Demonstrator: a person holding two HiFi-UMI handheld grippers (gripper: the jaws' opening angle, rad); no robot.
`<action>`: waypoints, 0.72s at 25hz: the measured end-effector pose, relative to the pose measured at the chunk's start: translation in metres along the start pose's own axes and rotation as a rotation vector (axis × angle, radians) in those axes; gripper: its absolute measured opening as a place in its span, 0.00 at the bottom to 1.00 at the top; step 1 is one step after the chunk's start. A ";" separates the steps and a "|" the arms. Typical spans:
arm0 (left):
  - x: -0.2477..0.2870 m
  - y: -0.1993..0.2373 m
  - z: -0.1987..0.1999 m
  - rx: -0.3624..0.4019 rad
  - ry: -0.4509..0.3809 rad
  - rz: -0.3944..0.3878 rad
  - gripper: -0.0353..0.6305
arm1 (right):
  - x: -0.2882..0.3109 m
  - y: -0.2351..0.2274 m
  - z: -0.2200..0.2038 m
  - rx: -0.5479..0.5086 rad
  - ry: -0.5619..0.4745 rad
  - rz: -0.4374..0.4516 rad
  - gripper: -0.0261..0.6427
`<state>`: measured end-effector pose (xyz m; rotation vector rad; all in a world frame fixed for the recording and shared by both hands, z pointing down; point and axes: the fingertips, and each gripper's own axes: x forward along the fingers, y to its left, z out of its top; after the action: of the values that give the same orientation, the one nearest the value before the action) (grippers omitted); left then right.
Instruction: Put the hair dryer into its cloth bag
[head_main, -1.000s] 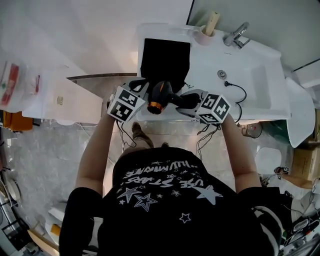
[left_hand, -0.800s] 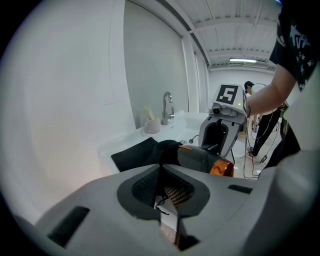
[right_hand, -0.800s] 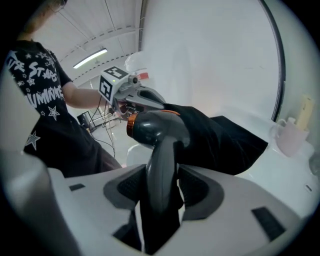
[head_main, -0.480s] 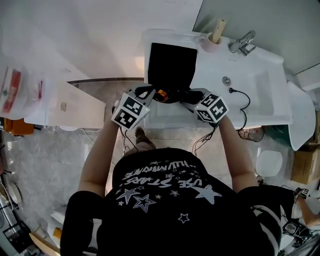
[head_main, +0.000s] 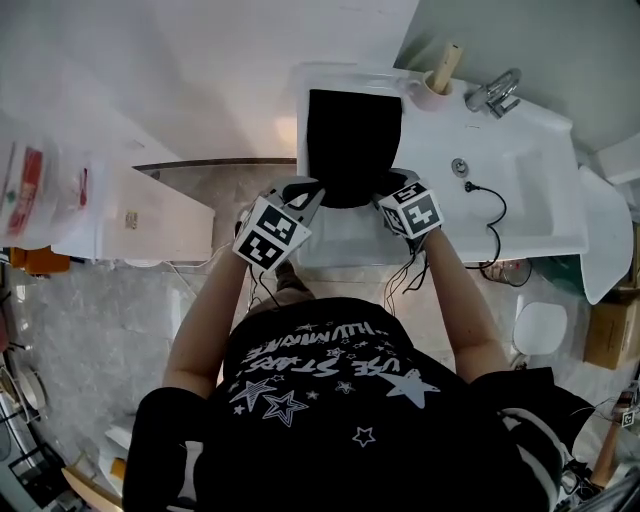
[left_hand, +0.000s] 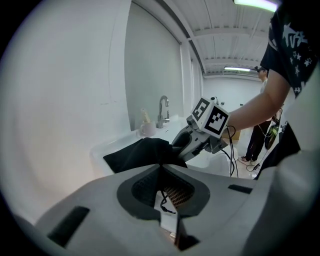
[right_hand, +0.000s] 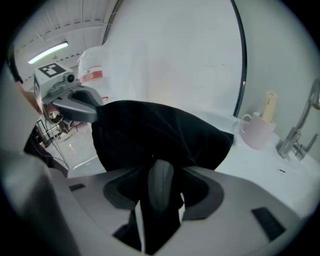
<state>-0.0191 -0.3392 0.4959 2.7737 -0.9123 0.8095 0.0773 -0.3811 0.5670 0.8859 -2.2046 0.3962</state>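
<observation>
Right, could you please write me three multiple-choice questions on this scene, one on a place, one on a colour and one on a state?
1. Where does the cup stand?
A. on the white counter, near the tap
B. on the floor
C. on a chair

2. What colour is the cloth bag?
A. red
B. black
C. white

3. In what state is the left gripper?
A. wide open and empty
B. shut on the cloth bag's edge
C. shut on the tap

Answers:
1 A: the head view shows the cup at the back of the counter, a little to the left of the tap.
2 B: the bag is a dark patch on the white counter in every view.
3 B: in the left gripper view the jaws meet with the black cloth pinched at their tips.
</observation>
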 end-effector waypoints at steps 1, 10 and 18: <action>0.000 0.000 -0.001 -0.001 -0.001 -0.003 0.09 | 0.003 -0.002 0.002 0.009 0.000 -0.014 0.34; 0.008 0.001 -0.013 -0.021 0.015 -0.003 0.09 | 0.028 -0.017 0.012 0.095 0.006 -0.138 0.34; 0.007 0.004 -0.022 -0.051 0.020 0.012 0.09 | 0.038 -0.014 0.013 0.074 -0.008 -0.157 0.34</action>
<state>-0.0268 -0.3399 0.5178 2.7149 -0.9338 0.8023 0.0609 -0.4160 0.5853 1.0935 -2.1211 0.4008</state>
